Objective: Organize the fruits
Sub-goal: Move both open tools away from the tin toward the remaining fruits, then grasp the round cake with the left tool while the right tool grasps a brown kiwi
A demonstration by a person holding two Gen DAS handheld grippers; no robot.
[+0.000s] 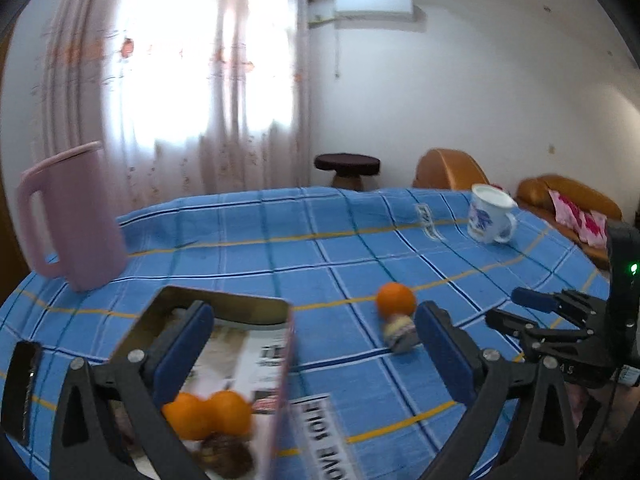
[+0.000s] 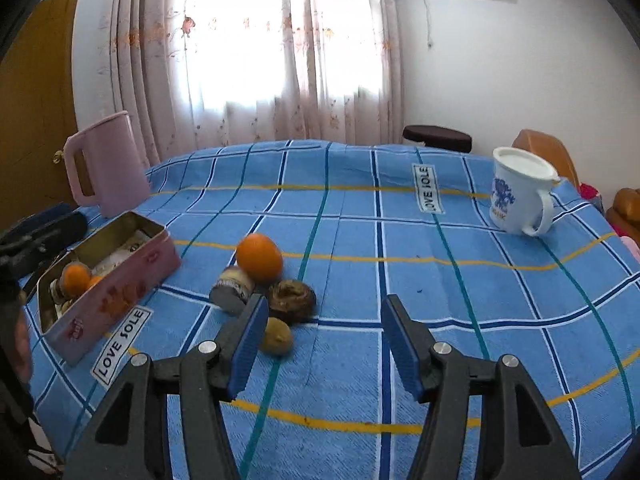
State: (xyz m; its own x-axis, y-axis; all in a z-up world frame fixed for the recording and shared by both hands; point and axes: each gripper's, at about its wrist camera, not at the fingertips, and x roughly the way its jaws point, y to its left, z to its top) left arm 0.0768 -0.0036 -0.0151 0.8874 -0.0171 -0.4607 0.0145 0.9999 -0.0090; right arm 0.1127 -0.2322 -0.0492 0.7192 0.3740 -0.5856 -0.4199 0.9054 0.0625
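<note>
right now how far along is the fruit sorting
Partly done. Two oranges already lie in the pink tin. Nothing is in hand: the left gripper and the right gripper are both empty. Left on the cloth: one orange, a kiwi and two other small items beside them.

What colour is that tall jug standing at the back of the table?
Pale pink, handle included. The jug shows best in the right wrist view.

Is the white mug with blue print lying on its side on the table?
No, the white mug stands upright on the blue checked tablecloth, its handle toward the right.
</note>
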